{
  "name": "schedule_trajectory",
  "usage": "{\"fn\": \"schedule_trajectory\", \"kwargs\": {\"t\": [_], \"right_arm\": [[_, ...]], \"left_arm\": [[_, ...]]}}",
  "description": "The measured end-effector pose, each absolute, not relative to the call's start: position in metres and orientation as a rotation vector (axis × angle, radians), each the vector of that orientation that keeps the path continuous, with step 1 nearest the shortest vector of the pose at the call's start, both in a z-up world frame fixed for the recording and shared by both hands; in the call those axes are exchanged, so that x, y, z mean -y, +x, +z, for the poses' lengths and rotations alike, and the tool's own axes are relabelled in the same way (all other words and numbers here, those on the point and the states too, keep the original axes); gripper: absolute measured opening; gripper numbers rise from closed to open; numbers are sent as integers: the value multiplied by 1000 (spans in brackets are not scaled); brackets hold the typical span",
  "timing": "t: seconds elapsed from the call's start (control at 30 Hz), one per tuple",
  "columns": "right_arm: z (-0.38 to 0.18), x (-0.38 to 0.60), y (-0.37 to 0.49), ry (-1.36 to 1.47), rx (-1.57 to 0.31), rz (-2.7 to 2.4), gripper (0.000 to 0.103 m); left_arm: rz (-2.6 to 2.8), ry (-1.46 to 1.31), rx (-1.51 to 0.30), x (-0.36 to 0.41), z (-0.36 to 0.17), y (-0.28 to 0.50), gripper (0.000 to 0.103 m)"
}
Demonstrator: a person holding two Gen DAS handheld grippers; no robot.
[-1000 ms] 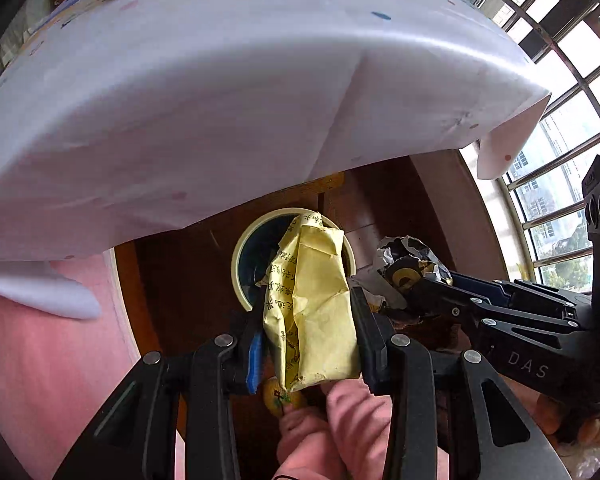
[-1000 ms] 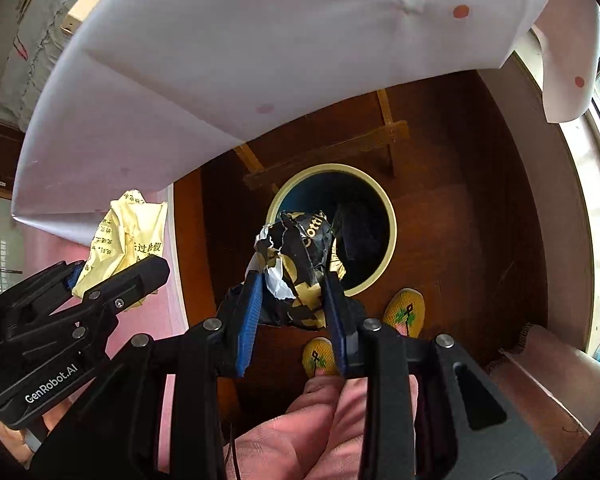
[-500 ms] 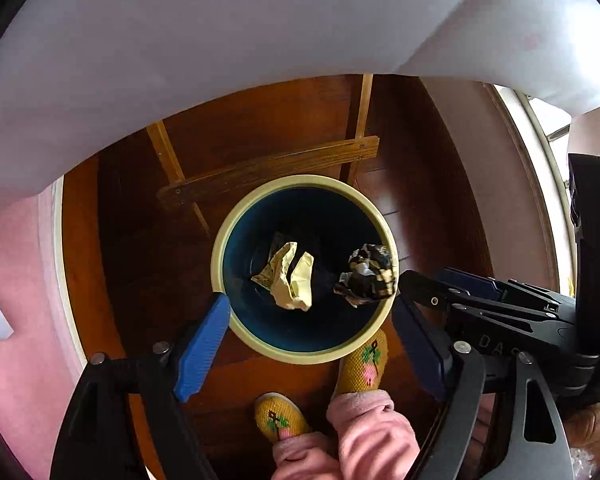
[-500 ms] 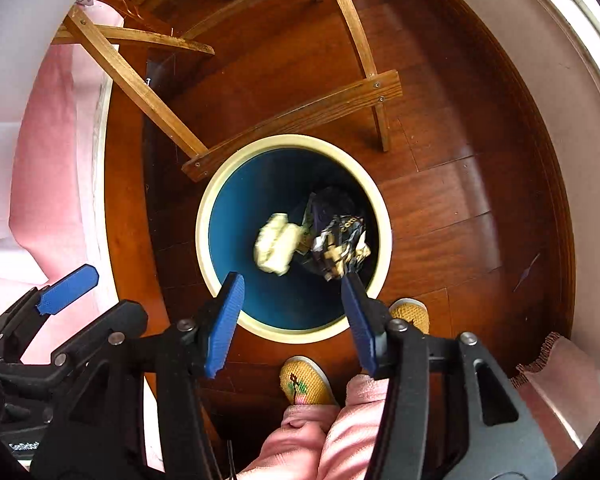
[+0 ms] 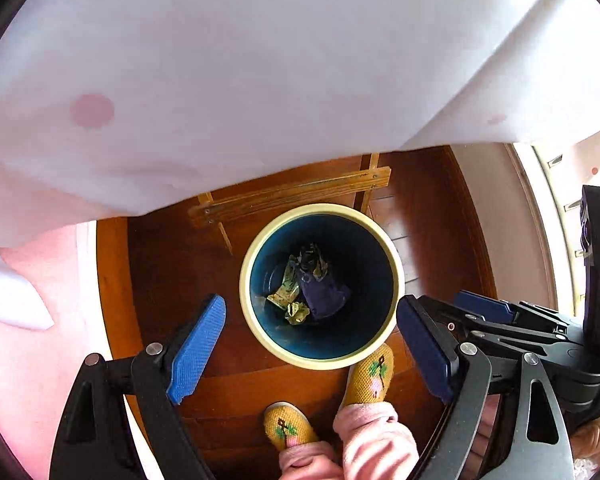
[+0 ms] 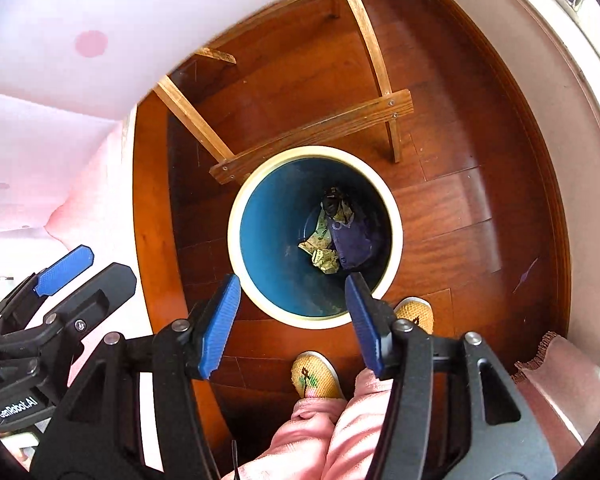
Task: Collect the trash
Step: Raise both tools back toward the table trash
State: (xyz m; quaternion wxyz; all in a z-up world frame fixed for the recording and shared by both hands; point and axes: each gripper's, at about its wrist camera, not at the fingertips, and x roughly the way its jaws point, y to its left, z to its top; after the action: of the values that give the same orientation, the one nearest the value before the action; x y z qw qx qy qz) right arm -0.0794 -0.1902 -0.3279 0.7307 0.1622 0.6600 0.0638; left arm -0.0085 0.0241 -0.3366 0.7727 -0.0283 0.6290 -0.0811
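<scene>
Left wrist view: the left gripper (image 5: 310,354) is nearest, its jaws wide apart and holding nothing, above the person's yellow slippers (image 5: 370,374) on the wooden floor (image 5: 160,280). The right gripper (image 6: 292,320) hangs beside it, also spread and empty.

Just past the slippers stands the bin (image 5: 396,280), blue inside with a cream rim. At its bottom lie the yellow wrapper (image 5: 286,292) and the dark wrapper (image 5: 324,296), touching each other, with the dark one toward the right wall of the bin. I judge that this trash is collected.

Beyond the bin is a wooden frame (image 5: 292,196), and farthest the white cloth (image 5: 260,60) hangs over the surface edge. The top of the surface is not visible, so I cannot tell if more trash is left there.
</scene>
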Motion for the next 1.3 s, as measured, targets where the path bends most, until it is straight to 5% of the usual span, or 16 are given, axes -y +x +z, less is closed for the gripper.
{"fn": "schedule_trajectory", "kwargs": {"t": [0.9,1.3], "right_arm": [[-37,161,-76,298,-1179,327,61],[55,147,-25,210,-1039,476,63]], "left_arm": [[-84,-17,-1145,-61,-35,-8,88],[41,-18,-1059,-74,58,26,88]]}}
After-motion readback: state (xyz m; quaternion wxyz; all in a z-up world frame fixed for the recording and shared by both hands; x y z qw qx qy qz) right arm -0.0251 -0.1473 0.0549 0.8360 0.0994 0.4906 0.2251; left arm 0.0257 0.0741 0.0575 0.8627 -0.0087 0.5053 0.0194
